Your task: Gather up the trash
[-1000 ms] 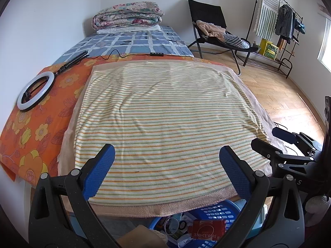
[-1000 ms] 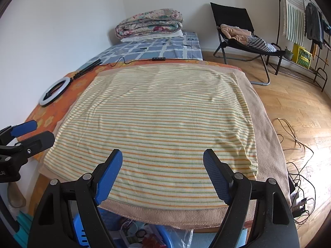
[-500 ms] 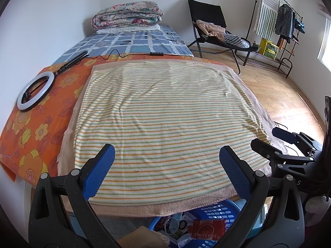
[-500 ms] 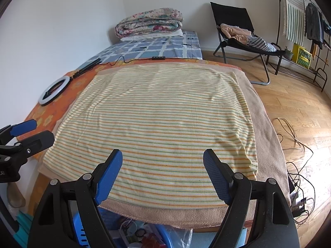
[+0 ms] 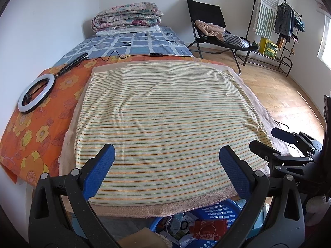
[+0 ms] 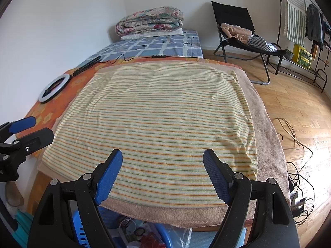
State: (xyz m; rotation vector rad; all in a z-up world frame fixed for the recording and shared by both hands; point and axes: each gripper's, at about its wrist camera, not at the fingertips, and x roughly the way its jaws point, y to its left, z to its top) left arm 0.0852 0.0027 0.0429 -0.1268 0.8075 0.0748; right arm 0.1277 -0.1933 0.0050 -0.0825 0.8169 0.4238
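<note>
A striped yellow towel [image 5: 165, 119] [image 6: 161, 119] lies flat over a beige blanket on the bed, with no trash on it. Below the bed's near edge stands a blue basket [image 5: 217, 212] [image 6: 161, 233] holding several pieces of trash, among them a red packet [image 5: 209, 228]. My left gripper [image 5: 165, 155] hovers open above the towel's near edge with nothing between its blue pads. My right gripper [image 6: 163, 161] is open and empty too, a little to the right; its fingers [image 5: 266, 148] show at the right of the left wrist view.
A ring light [image 5: 36, 96] and its cable lie on the orange floral sheet [image 5: 31, 128] at the left. Folded quilts [image 5: 126, 15] sit at the bed's far end. A black chair [image 5: 209, 24] with clothes, a clothes rack [image 5: 277, 20] and floor cables [image 6: 293, 136] are on the right.
</note>
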